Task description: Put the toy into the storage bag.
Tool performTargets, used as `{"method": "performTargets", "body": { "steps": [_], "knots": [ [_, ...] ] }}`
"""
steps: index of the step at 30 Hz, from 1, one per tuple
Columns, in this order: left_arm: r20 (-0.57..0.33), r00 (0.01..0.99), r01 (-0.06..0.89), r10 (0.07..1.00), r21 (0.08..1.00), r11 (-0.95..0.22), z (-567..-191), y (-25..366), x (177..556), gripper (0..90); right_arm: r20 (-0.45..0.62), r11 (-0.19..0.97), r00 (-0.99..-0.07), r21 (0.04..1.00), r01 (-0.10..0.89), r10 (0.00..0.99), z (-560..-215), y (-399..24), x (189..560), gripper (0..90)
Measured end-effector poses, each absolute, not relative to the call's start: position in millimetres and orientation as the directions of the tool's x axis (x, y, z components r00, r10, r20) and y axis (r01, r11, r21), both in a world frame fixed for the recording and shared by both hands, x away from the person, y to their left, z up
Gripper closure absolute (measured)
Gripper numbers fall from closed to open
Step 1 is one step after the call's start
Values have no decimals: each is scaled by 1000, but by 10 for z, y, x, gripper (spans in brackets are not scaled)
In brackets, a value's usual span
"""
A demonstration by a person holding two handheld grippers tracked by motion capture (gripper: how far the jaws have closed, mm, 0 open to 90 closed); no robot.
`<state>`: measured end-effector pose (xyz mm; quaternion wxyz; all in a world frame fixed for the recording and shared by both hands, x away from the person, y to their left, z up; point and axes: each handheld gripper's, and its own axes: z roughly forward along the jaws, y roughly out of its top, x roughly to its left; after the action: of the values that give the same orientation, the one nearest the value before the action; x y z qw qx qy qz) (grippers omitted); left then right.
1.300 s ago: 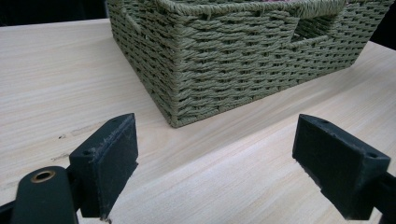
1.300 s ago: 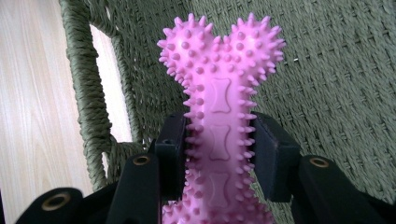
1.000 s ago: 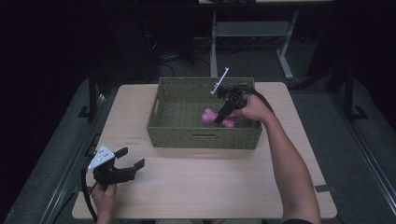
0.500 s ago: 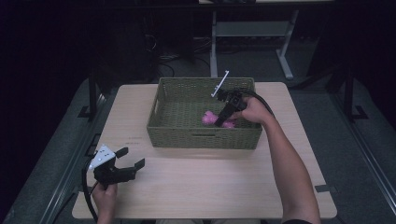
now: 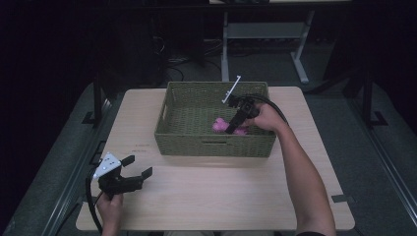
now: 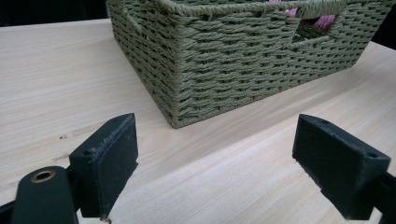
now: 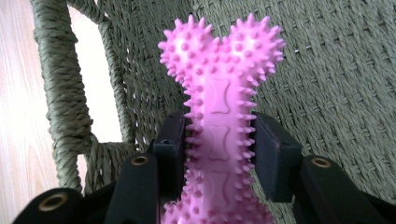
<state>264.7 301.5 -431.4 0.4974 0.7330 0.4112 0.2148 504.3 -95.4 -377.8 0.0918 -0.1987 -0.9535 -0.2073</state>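
My right gripper [image 7: 218, 154] clamps the light, rubbery, spiky pink bone [image 7: 219, 102] at its narrow middle, best hold; left gripper [image 6: 229, 172] gapes empty.

We extend our right arm forward, its right claw [image 5: 231, 125] angled downward with jaws clamped. Our left claw [image 5: 139, 167] sits low near our body, held level, jaws spread wide apart.
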Motion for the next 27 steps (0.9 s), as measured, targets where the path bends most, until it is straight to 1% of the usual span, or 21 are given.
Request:
{"method": "performTargets", "body": {
  "steps": [4,14,27],
  "knots": [
    [-94,569,391,817,905,-168,-4313,3014,2647,137,271,821,-899,379,427,343,-3771,-963,5052,547],
    [-95,570,392,816,904,-168,-4320,3009,2649,136,257,816,-900,387,430,352,-3713,-1011,5015,504],
    [-94,571,392,816,904,-170,-4315,3020,2641,137,229,801,-902,416,431,367,-3528,-1124,4907,442]
  ]
}}
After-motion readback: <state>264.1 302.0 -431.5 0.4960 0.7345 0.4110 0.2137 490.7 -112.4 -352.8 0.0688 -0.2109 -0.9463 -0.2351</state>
